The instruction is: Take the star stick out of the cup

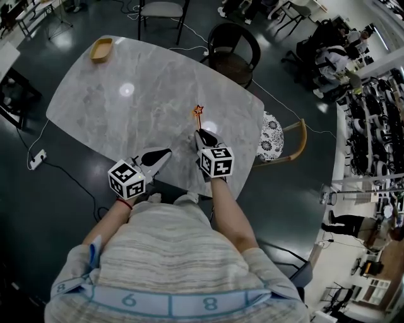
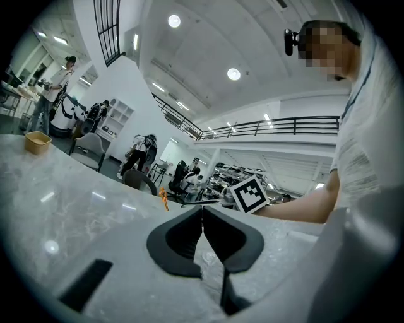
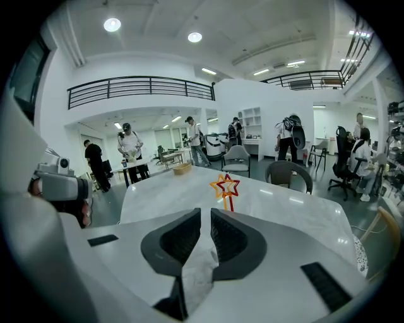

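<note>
The star stick (image 1: 198,111) has an orange and a red star on thin stems and stands upright over the marble table (image 1: 126,94), just past my right gripper (image 1: 202,132). In the right gripper view the stars (image 3: 225,187) rise beyond the jaws and the stems drop out of sight behind the right jaw. My right gripper (image 3: 206,214) shows a narrow slit between its jaws with nothing seen in it. My left gripper (image 1: 165,153) hovers at the near table edge, and its jaws (image 2: 202,211) meet, empty. The stick (image 2: 164,199) also shows there. No cup is visible.
A small wooden tray (image 1: 101,49) sits at the far left corner of the table. A dark round chair (image 1: 233,47) and a chair with a patterned cushion (image 1: 273,135) stand on the right side, and another chair (image 1: 162,9) at the far end. People work in the background.
</note>
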Demonstrator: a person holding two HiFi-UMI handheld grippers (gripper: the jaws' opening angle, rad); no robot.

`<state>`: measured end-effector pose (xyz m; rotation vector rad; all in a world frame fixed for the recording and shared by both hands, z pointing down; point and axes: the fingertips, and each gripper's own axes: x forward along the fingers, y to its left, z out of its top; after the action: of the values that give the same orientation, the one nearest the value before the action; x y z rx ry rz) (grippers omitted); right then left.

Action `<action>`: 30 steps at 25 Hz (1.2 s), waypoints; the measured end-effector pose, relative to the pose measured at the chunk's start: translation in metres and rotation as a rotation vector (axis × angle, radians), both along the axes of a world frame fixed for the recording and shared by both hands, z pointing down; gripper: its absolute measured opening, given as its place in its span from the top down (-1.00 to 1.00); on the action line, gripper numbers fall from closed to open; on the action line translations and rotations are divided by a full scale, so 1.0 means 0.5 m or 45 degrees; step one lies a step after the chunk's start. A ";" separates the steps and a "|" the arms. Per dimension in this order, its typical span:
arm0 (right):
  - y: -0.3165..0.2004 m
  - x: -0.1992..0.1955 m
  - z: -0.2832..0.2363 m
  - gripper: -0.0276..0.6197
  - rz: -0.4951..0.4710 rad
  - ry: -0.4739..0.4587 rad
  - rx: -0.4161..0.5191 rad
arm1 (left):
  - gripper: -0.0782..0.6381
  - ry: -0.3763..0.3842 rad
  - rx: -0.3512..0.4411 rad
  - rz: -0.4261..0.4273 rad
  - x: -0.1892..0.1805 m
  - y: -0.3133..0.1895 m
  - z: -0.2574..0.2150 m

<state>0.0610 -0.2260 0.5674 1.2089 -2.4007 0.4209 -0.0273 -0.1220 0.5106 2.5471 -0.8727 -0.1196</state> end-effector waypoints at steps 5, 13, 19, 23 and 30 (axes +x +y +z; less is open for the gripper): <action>-0.012 -0.007 0.009 0.88 -0.006 0.004 -0.007 | 0.73 -0.018 -0.015 -0.010 -0.006 0.005 0.006; -0.035 -0.004 0.029 0.87 -0.005 0.019 -0.023 | 0.73 -0.032 -0.030 0.003 0.004 0.013 0.017; -0.050 0.007 0.040 0.83 0.002 0.038 -0.043 | 0.73 -0.040 -0.050 0.000 0.012 0.016 0.020; -0.065 0.007 0.048 0.79 0.000 0.047 -0.055 | 0.73 -0.046 -0.060 -0.012 0.006 0.011 0.024; -0.079 0.007 0.065 0.79 -0.007 0.076 -0.074 | 0.73 -0.051 -0.081 -0.037 -0.003 0.012 0.033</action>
<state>0.0644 -0.2655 0.5998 1.1727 -2.3247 0.4435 -0.0289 -0.1158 0.5271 2.4862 -0.9145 -0.0491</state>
